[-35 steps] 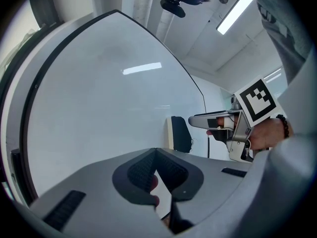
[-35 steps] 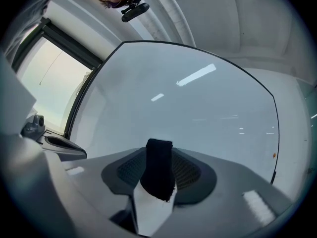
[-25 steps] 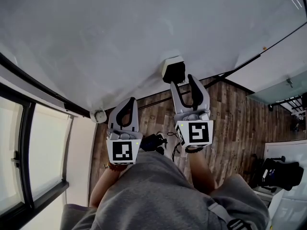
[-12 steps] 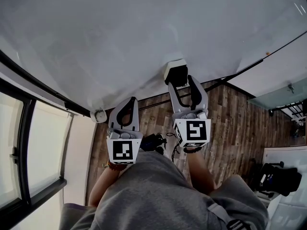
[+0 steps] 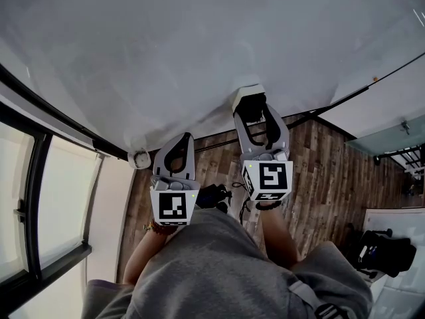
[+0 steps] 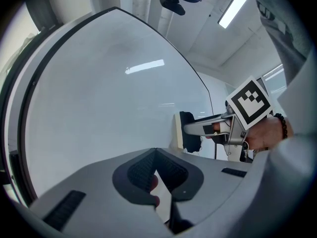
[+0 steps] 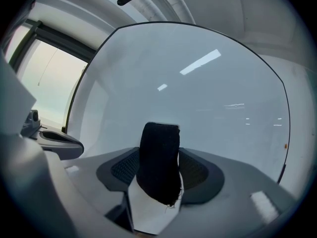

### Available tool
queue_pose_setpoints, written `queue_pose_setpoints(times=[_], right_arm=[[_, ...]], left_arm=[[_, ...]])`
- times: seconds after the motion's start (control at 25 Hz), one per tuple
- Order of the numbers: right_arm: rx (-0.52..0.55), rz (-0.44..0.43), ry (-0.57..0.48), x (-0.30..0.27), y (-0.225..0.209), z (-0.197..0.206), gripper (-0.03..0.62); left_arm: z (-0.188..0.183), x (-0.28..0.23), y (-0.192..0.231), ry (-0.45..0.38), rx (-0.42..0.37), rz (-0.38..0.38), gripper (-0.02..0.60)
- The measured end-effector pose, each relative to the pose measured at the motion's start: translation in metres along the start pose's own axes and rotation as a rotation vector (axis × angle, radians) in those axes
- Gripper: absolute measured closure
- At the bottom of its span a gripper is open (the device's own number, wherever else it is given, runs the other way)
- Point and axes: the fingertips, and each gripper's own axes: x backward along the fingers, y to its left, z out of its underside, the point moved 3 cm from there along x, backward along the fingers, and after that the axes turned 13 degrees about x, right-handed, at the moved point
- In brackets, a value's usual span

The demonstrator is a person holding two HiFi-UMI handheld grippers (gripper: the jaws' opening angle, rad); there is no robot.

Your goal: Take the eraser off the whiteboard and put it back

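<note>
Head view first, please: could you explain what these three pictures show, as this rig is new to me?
No robot here: a person holds a two-jaw gripper in each hand, facing a whiteboard. The head view looks steeply down from the person's head; the other two cameras ride on the grippers, looking along their jaws. The right gripper straddles the black eraser on the board; its jaws have just been opening and seem not to pinch it. The left gripper is shut and empty.
</note>
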Motion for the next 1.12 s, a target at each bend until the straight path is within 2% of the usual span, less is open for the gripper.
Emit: queue_pose_setpoints(times=[0.52, 1.12], right_arm=[[-0.003, -0.028, 0.018, -0.01, 0.004, 0.002, 0.335], [0.038, 0.043, 0.06, -0.009, 0.002, 0.004, 0.336]], left_arm=[[0.0, -0.002, 0.007, -0.01, -0.002, -0.013, 0.575], [-0.002, 0.001, 0.011, -0.006, 0.013, -0.018, 0.575]])
